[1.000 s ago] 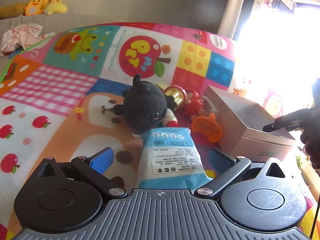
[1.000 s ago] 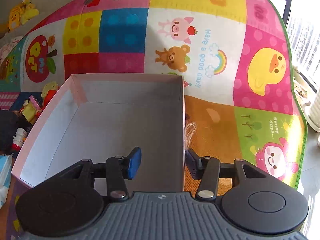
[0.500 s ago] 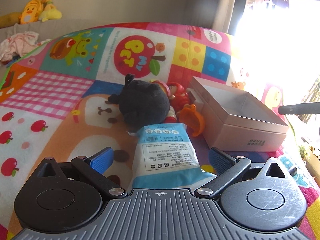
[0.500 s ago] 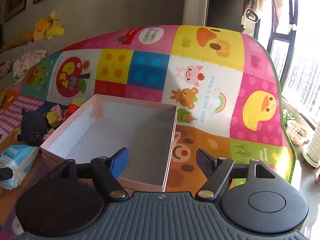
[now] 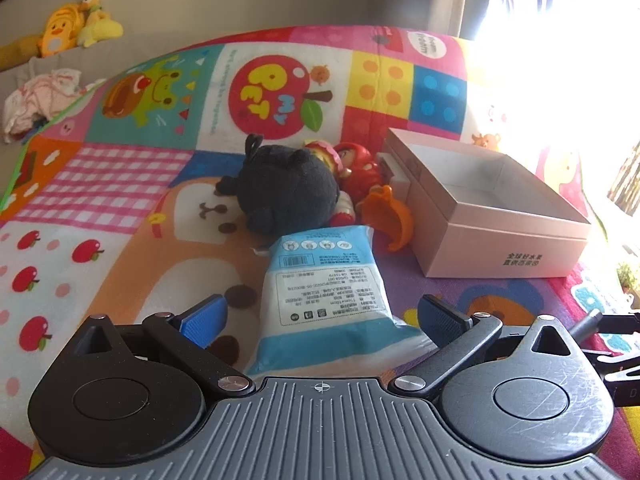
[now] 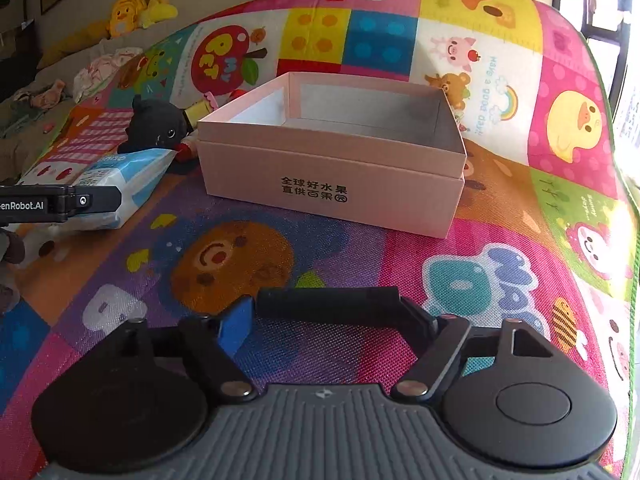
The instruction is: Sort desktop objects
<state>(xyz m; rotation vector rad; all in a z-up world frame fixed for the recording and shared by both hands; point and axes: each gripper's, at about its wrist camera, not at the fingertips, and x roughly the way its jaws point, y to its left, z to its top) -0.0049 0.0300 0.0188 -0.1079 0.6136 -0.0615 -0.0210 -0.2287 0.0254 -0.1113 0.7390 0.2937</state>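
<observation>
straddling tissue pack (image 5: pixel 326 284), left gripper (image 5: pixel 320 316) agape

Two wrist fisheyes, both tilted down over the colourful patchwork play mat (image 5: pixel 120 184).

My left view sits low and close behind the blue-and-white plastic wipes pack (image 5: pixel 326 284), with the open pink cardboard box (image 5: pixel 500 240) off to its right. My right view stands further back, facing that box (image 6: pixel 332 184) head-on. Both share the box, the pack (image 6: pixel 120 180) and the black plush toy (image 5: pixel 286 192).
</observation>
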